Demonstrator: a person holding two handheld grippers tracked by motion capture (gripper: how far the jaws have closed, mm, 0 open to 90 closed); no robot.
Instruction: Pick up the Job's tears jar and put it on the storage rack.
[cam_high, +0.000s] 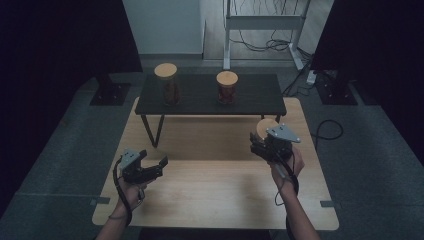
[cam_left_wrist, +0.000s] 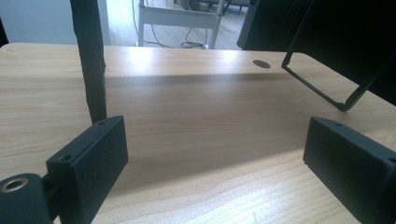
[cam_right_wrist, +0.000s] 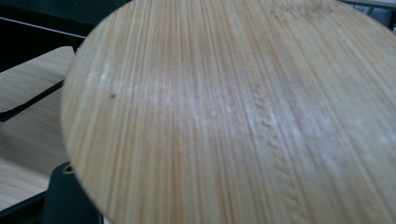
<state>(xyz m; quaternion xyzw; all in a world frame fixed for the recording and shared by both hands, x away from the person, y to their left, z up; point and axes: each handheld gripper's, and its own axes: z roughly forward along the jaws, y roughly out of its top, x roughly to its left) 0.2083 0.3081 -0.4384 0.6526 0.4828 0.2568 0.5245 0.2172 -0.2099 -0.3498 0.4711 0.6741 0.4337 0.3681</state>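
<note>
— Progress? Right gripper clamped on a bamboo-lidded jar, at four o'clock on the table.
— Left gripper wide, empty. Placing left; two jars already on the shelf.

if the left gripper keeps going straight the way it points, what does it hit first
Probably the nearer black leg of the small dark shelf table. The left gripper, fingers open and empty, points low across bare wooden tabletop, the leg slightly off-centre, so depth is uncertain.

Bamboo lid: cut off by top, right and bottom edges, hiding right tool's jaws; jar body beneath unseen.
</note>
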